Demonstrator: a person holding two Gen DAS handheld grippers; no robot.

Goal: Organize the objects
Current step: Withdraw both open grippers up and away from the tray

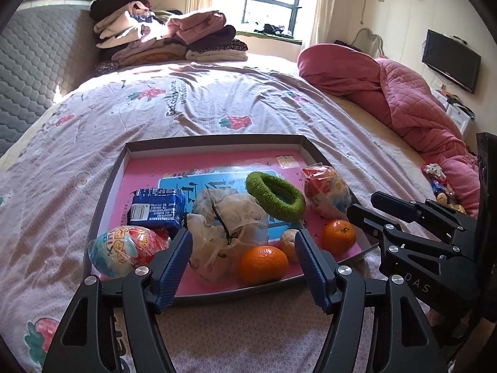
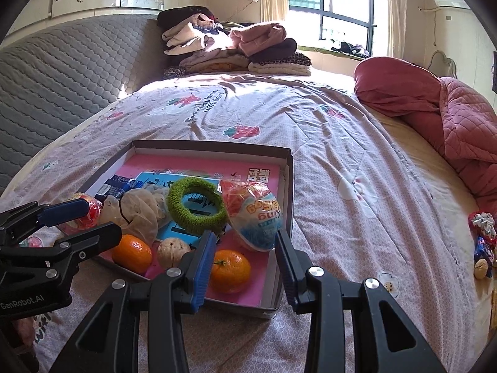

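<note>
Both grippers, left [image 1: 243, 267] and right [image 2: 245, 265], are wide open and hold nothing. The toys and oranges [image 1: 263, 263] sit gathered in the tray [image 1: 108, 183], low in the frame.

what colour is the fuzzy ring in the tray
Green: the fuzzy ring shows best in the right wrist view.

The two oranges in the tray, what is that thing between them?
A walnut sits between the two oranges on the tray, seen clearly in the right wrist view.
</note>
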